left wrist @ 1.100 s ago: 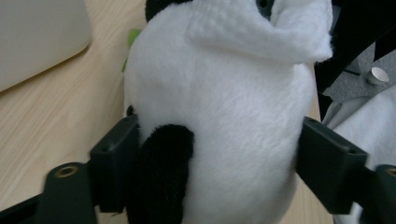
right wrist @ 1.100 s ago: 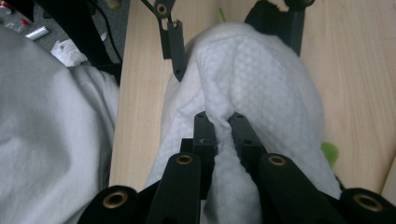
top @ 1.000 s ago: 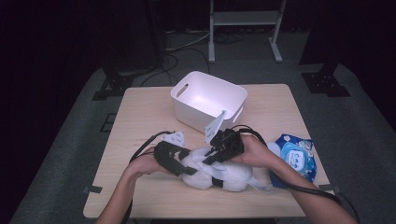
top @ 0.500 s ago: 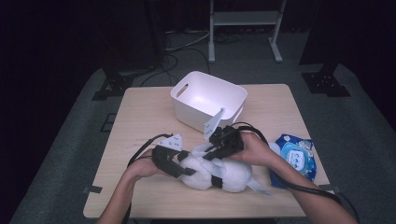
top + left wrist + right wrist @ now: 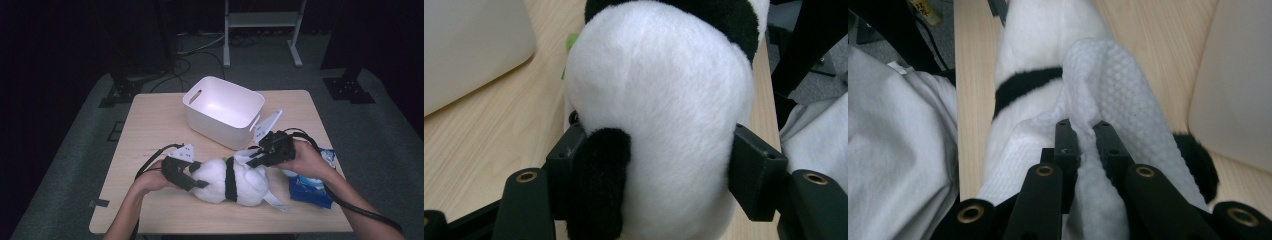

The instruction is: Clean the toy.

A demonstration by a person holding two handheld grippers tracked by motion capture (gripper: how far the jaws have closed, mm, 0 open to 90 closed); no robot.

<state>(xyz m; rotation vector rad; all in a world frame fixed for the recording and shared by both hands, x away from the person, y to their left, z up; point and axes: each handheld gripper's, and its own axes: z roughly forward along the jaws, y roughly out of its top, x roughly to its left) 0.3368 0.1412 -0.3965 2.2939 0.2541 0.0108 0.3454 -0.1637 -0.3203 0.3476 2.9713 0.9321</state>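
A black-and-white panda plush (image 5: 235,180) lies on its side at the front of the wooden table (image 5: 150,130). My left gripper (image 5: 197,184) holds it from the left. In the left gripper view its jaws (image 5: 659,160) have just been closing and now press into both sides of the plush's white body (image 5: 659,100). My right gripper (image 5: 255,159) hovers over the plush's right end, shut on a white textured wipe (image 5: 1108,85). The wipe drapes from between the pads (image 5: 1083,130) onto the plush (image 5: 1038,40).
A white plastic bin (image 5: 215,130) stands just behind the plush, close to the right gripper. A blue pack of wipes (image 5: 310,187) lies at the front right under the right forearm. A white sleeve or cloth shows beside the table edge in both gripper views.
The right gripper has moved to the right along the plush, carrying the wipe, and has risen slightly. The left hand has stayed in place on the plush.
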